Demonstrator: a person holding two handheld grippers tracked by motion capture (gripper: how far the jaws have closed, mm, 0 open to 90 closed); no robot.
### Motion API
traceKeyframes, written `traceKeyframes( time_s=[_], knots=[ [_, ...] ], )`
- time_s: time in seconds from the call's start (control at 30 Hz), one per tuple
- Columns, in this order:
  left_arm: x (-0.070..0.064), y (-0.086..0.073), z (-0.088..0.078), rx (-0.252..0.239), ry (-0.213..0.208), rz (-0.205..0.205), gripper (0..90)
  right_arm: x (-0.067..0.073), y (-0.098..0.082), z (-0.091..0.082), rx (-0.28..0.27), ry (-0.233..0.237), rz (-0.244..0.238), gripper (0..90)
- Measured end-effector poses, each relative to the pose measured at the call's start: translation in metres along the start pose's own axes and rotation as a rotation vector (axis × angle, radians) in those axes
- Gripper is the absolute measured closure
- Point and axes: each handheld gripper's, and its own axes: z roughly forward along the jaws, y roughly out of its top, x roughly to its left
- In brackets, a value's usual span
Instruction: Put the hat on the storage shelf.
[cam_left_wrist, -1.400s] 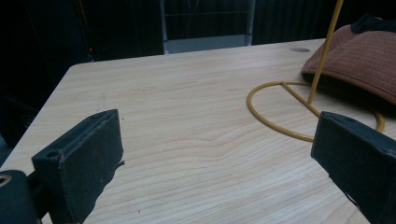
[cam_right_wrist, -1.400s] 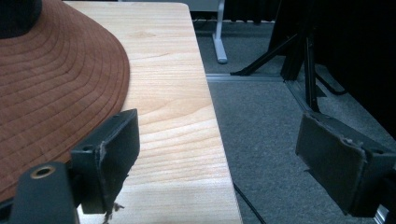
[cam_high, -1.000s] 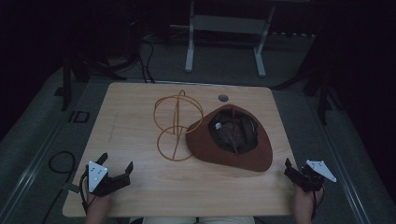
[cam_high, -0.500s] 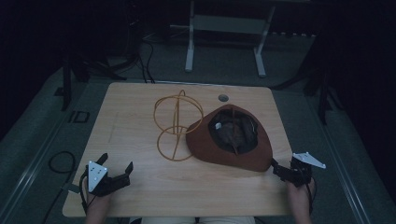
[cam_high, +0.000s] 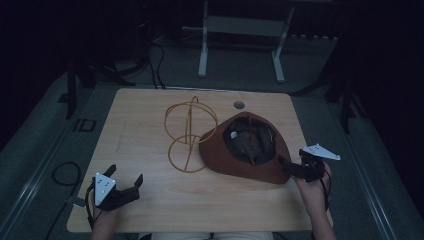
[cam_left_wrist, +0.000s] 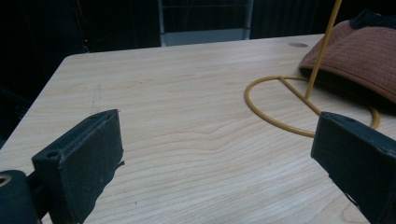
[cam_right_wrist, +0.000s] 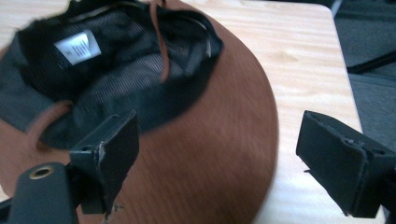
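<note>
A brown wide-brimmed hat (cam_high: 235, 160) lies upside down on the right half of the wooden table (cam_high: 145, 125), its dark mesh lining and a white label (cam_right_wrist: 77, 46) facing up. A yellow wire hat stand (cam_high: 190, 130) stands just left of it, and the brim rests over its base ring (cam_left_wrist: 275, 109). My right gripper (cam_high: 286, 167) is open at the hat's near right brim; in the right gripper view its jaws (cam_right_wrist: 224, 154) straddle the brim (cam_right_wrist: 233, 149). My left gripper (cam_high: 125, 176) stays open near the front left corner, with nothing between its fingers (cam_left_wrist: 79, 158).
A small round grommet (cam_high: 239, 105) sits near the table's far edge. Beyond the table stand a white metal frame (cam_high: 240, 45) and dark cables on the floor. Bare tabletop stretches between my left gripper and the wire stand.
My right gripper has moved in from the table's right edge to the hat's brim, jaws still open. The left gripper, hat and stand have not moved.
</note>
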Motion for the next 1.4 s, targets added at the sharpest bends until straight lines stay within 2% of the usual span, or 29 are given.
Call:
traceKeyframes(
  time_s=[0.1, 0.23, 0.37, 0.4, 0.6, 0.7, 0.8, 0.83, 0.87, 0.97, 1.0, 1.13, 1.4],
  knots=[
    [0.0, 0.0, 0.0, 0.0, -0.001, -0.002, 2.9, 0.006, 0.013, 0.007, -0.006, 0.022, -0.011, 15.4],
    [0.0, 0.0, 0.0, -0.001, -0.003, -0.002, 2.9, 0.009, 0.022, 0.013, -0.011, 0.017, -0.029, 17.3],
    [-0.001, 0.0, 0.0, 0.004, -0.002, 0.008, 2.9, 0.012, 0.037, 0.027, 0.013, 0.0, -0.059, 17.2],
    [-0.001, 0.0, 0.0, 0.003, -0.005, -0.002, 2.9, 0.013, 0.043, 0.033, 0.03, 0.002, -0.064, 17.4],
    [-0.002, 0.0, 0.0, 0.001, -0.007, -0.004, 2.9, 0.01, 0.06, 0.052, 0.063, 0.015, -0.05, 20.1],
    [-0.002, 0.0, 0.0, 0.004, -0.01, -0.006, 2.9, 0.01, 0.062, 0.057, 0.07, 0.017, -0.049, 20.0],
    [-0.001, 0.0, -0.001, 0.005, -0.008, -0.007, 2.9, 0.009, 0.065, 0.067, 0.1, 0.013, -0.037, 22.0],
    [-0.001, 0.0, -0.001, 0.005, -0.008, -0.009, 2.9, 0.008, 0.066, 0.07, 0.12, 0.014, -0.028, 25.0],
    [-0.001, 0.0, -0.002, 0.003, -0.006, -0.013, 2.9, 0.005, 0.067, 0.077, 0.144, 0.025, 0.009, 24.9],
    [-0.002, 0.001, -0.003, -0.001, -0.007, -0.01, 2.9, 0.003, 0.067, 0.083, 0.149, 0.011, 0.01, 24.7],
    [-0.003, 0.001, -0.003, -0.003, -0.01, -0.008, 2.9, 0.001, 0.067, 0.089, 0.156, 0.008, 0.029, 24.1],
    [-0.004, 0.001, -0.003, 0.0, -0.015, 0.001, 2.9, 0.001, 0.068, 0.101, 0.187, 0.003, 0.019, 24.2],
    [-0.005, 0.001, -0.004, 0.01, -0.014, -0.01, 2.9, 0.003, 0.069, 0.13, 0.257, -0.029, -0.004, 25.7]
  ],
)
